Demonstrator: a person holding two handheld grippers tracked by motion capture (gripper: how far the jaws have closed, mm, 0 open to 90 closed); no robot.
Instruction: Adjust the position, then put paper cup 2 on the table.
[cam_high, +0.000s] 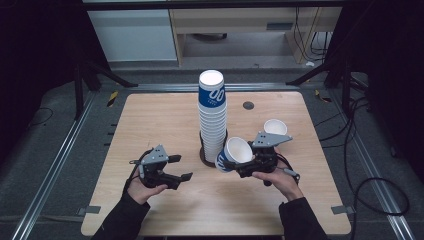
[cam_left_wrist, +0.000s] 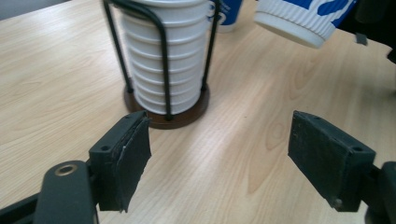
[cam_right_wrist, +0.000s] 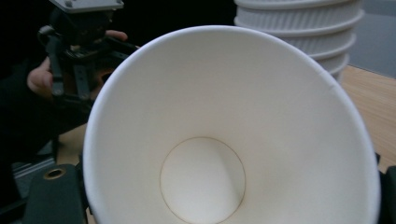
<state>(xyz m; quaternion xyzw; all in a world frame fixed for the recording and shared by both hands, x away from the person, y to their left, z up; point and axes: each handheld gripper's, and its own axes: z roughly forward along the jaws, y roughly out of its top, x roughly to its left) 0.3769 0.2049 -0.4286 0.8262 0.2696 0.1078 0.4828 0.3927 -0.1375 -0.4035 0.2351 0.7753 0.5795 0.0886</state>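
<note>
A tall stack of white ribbed paper cups stands in a black wire holder on a brown base at the table's middle; its top cup is blue and white. My right gripper is shut on a single blue-and-white paper cup, held tilted just right of the stack, its white inside facing the right gripper view. My left gripper hovers left of the holder, open, its pads wide apart with nothing between them. The held cup's ribbed base shows at the top right of the left gripper view.
Another paper cup stands upright on the wooden table behind my right hand. A small dark grommet sits near the far edge. Dark floor, rails and cables surround the table.
</note>
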